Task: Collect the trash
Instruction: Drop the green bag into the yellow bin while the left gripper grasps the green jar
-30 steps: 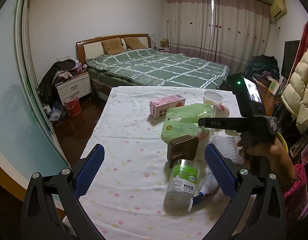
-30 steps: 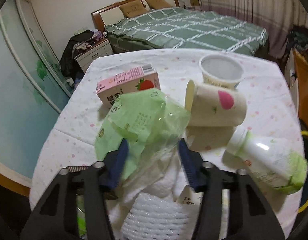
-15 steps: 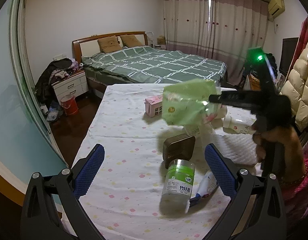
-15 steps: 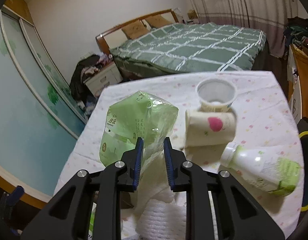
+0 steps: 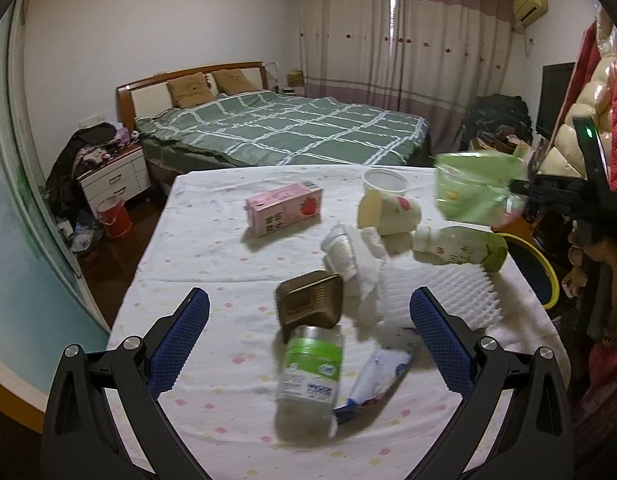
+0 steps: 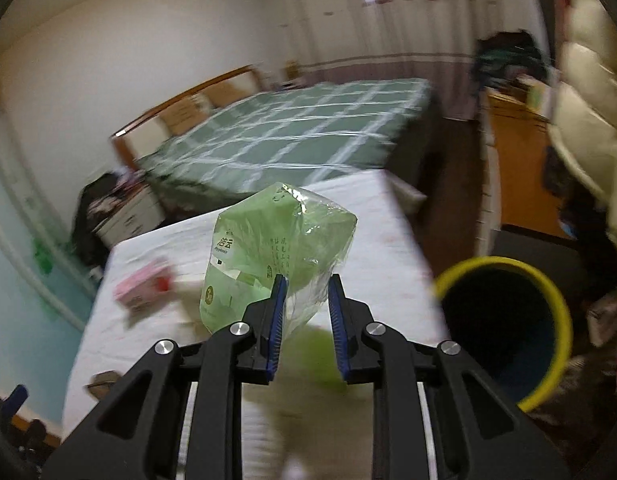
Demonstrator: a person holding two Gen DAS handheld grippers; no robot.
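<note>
Nearest me the left tool (image 5: pixel 308 336) hangs low over the worktop (image 5: pixel 196 256) with its blue pads wide apart and nothing between them, a clear bottle with a green label (image 5: pixel 310 364) and a brown tin (image 5: pixel 310 300) lying just ahead of it. The right tool (image 6: pixel 306 320), whose jaws have just been closing, is clamped on the slack tail of a green plastic wrapper (image 6: pixel 276 248), which hangs in the air off the worktop's right edge. Just beyond and to the right stands the yellow-rimmed bin (image 6: pixel 504 332), mouth open. To do this well, I'd carry the wrapper until it is squarely over the opening before letting go; film this light drifts. Farther back, a pink carton (image 5: pixel 284 210), paper cups (image 5: pixel 388 208) and a milk bottle (image 5: pixel 460 246) remain.
</note>
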